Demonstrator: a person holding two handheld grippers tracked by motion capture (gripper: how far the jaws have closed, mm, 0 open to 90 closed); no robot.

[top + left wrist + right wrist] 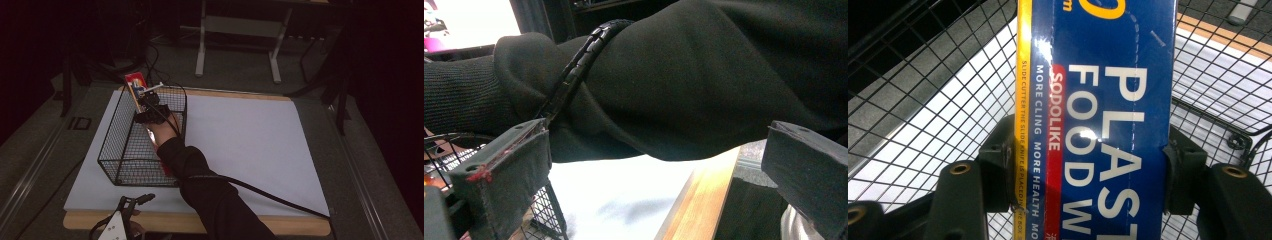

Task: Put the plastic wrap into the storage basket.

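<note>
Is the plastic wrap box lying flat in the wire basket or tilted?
Tilted. The plastic wrap box slants, its far end above the wire basket rim, its near end down inside. The right gripper is clamped across it.

- My right gripper point(1088, 170) has its two black jaws pressed against both long sides of a blue cardboard plastic food wrap box point(1098, 115) with white lettering and a yellow edge.
- Behind the box I see the black wire mesh basket point(923, 90), with white table covering point(973, 90) showing through its grid.
</note>
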